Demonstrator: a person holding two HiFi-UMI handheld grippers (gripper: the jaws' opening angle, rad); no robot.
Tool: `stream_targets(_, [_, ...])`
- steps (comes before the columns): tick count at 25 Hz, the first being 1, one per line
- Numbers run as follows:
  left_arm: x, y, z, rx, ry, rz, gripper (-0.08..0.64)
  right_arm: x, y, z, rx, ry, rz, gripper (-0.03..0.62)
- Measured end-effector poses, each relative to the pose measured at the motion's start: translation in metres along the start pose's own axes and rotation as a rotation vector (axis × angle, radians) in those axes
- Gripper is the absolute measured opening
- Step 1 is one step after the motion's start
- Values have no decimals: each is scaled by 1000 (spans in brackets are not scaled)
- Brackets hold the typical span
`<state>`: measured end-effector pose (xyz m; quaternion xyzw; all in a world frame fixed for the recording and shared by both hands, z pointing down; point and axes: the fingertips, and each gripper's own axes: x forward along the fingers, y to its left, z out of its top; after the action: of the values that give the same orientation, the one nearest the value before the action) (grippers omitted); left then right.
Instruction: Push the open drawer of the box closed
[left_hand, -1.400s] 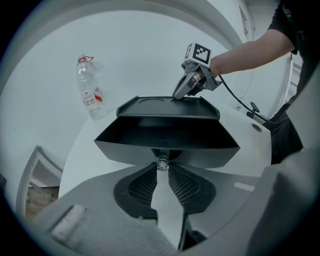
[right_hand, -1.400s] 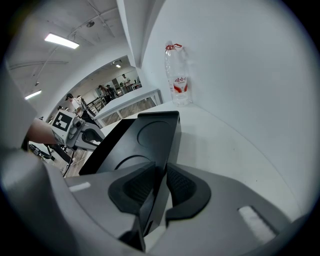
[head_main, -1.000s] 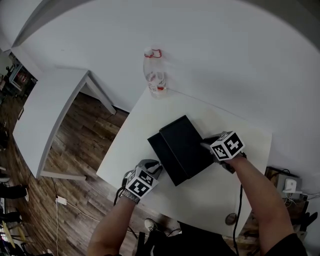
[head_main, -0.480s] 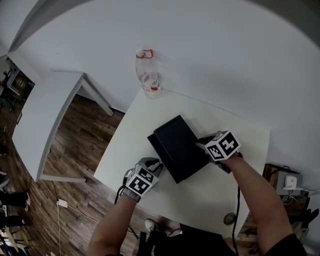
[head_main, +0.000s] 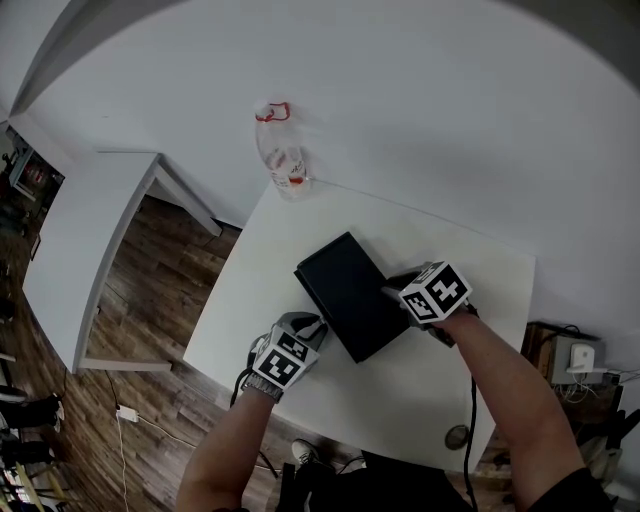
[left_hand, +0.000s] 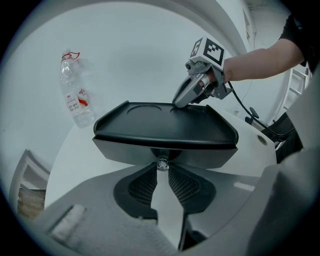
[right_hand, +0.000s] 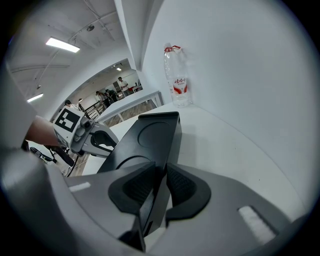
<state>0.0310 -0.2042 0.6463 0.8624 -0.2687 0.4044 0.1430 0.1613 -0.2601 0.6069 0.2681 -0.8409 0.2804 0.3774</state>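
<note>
A black box (head_main: 345, 295) lies in the middle of the white table (head_main: 440, 390). Its drawer front (left_hand: 125, 150) faces my left gripper (left_hand: 162, 167), whose jaws pinch the small knob (left_hand: 161, 163) at their tips. In the head view the left gripper (head_main: 308, 328) sits at the box's near-left side. My right gripper (right_hand: 162, 172) is shut on the box's far edge (right_hand: 162, 145), which runs between its pads. From overhead the right gripper (head_main: 397, 295) is at the box's right side. The drawer front sits almost flush under the lid (left_hand: 165, 122).
A clear plastic bottle (head_main: 280, 155) with a red cap ring stands at the table's far left corner against the wall. A second white table (head_main: 80, 240) stands to the left over wooden floor. A cable (head_main: 470, 400) runs back from the right gripper, near the table's front right edge.
The strip of drawer showing beyond the lid has narrowed as the left gripper moved in toward the box. The right gripper has stayed on the box's far edge.
</note>
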Motion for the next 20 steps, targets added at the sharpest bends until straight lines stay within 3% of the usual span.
stream_targets(13, [10,-1,6,19,18,-24,77,2,0,0,-10,2,-4,75])
stream_targets(20, [-5,7,8,-105,-73,8,130,2,-1,-1,2,-9,-16,77])
